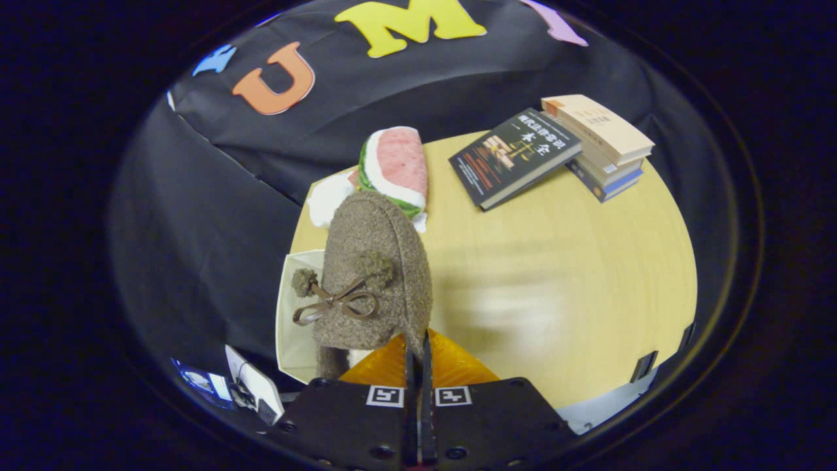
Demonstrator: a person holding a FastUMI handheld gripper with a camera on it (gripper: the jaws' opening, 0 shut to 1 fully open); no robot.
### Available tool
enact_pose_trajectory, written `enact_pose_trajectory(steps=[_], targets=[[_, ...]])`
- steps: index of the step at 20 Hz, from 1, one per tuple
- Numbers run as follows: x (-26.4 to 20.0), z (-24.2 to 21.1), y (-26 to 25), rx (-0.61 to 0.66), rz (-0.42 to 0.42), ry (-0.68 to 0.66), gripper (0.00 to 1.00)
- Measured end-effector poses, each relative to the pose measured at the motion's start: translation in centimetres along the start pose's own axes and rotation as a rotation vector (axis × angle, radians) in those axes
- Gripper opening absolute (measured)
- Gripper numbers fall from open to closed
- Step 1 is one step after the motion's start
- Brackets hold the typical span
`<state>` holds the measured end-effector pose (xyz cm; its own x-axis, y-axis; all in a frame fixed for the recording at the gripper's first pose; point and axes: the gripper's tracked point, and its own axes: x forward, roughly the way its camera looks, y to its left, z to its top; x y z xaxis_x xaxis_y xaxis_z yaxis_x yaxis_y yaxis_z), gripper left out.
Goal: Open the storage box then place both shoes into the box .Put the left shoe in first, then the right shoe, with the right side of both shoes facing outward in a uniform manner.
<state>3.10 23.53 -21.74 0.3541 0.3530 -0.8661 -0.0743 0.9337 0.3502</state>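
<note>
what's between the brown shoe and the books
In the gripper view, bare tabletop separates the brown shoe, pinched by the tongs, from the books.

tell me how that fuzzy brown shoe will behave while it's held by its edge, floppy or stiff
The shoe is pinched by its rim in the closed jaws of the gripper and keeps its rounded shape, so it is probably fairly stiff. Its woolly fabric likely grips well rather than slipping. Held by one edge over the box, it may swing.
</note>
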Motion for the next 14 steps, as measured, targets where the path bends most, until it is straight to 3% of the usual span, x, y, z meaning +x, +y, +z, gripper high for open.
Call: enact_pose_trajectory(steps=[7, 14], targets=[[4.7, -3.0, 8.3, -0.013, -0.008, 0.077, 0.03], [11.0, -5.6, 8.1, 0.002, -0.243, 0.148, 0.03]])
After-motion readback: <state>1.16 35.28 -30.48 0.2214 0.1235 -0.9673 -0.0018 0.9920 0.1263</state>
